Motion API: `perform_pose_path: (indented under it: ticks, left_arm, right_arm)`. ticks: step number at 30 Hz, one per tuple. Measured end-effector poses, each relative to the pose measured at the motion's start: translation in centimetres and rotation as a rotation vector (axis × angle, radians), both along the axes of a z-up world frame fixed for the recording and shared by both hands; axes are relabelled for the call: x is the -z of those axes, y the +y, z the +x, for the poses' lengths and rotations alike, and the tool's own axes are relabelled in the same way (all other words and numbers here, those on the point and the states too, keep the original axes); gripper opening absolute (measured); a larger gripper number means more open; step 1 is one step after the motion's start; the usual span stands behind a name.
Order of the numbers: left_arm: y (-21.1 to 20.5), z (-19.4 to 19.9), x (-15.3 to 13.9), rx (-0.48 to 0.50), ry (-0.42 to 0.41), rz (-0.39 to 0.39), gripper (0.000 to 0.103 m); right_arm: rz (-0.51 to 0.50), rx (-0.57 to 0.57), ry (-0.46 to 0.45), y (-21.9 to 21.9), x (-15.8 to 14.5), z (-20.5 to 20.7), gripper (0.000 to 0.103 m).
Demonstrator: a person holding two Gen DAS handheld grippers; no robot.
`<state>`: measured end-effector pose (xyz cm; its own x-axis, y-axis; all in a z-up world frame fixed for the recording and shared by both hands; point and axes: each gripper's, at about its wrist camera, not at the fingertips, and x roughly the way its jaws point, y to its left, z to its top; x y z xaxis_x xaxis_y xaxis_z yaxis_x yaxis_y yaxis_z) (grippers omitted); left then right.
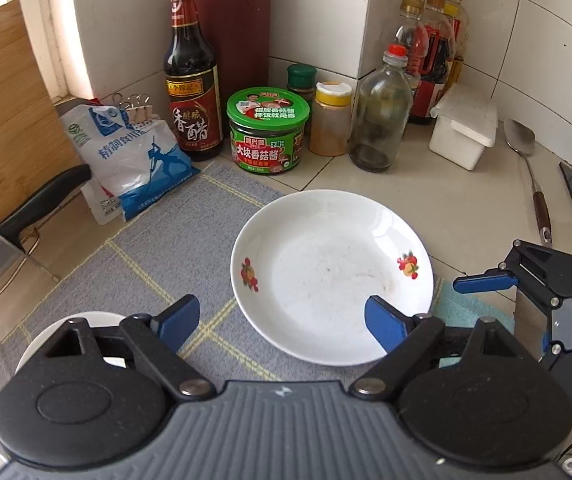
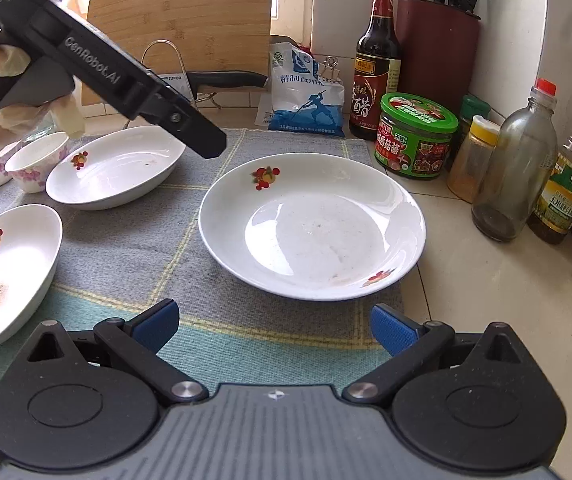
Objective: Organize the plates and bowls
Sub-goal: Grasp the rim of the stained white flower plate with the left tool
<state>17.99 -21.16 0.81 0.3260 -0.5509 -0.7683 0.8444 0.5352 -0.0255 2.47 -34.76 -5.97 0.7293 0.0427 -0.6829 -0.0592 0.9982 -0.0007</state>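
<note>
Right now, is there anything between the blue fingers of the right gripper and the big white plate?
Nothing but bare mat. In the right wrist view, the right gripper is open and the plate sits just beyond it.

Home kitchen, counter corner. White tiled walls [image 1: 526,40] and tiled counter [image 1: 466,216]. Condiments at the back: vinegar bottle [image 1: 192,80], green-lidded sauce jar [image 1: 268,132], spice jars [image 1: 330,120], oil bottles [image 1: 434,52], salt bag [image 1: 138,152]. Knife block [image 1: 232,40], bamboo cutting board [image 1: 2,112], cleaver [image 1: 14,236], spatula [image 1: 526,168]. Used white plates [image 2: 310,224] and bowls [image 2: 38,160] on a checked cloth [image 2: 134,248].
</note>
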Motion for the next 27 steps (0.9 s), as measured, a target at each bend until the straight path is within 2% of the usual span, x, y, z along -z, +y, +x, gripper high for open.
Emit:
perform_pose_path:
  ticks: [6,12,18,22,27]
  left_arm:
    - [4.7,-4.1,-0.8,-0.055,-0.049,-0.027,0.090]
    - [9.2,-7.1,-0.2,-0.134,-0.057,-0.018,0.091]
    - [13.5,-8.9,1.0,-0.242,-0.047,0.010,0.091]
    - [16.3,-9.3,1.5,-0.334,-0.014,-0.002,0.091]
    - [18.1,-9.9,1.9,-0.400,-0.037,0.012,0.091]
  right_arm:
    - [0.041,0.007,-0.017,2.2,-0.4,-1.7,0.103]
    - [0.055,-0.054,-0.023,5.7,-0.4,-2.6,0.103]
    - [0.040,-0.106,-0.016,8.8,-0.2,-3.3,0.103]
    - [0.032,-0.143,-0.006,10.3,0.4,-4.1,0.103]
    - [0.047,-0.233,-0.005,12.4,1.4,-5.0,0.103]
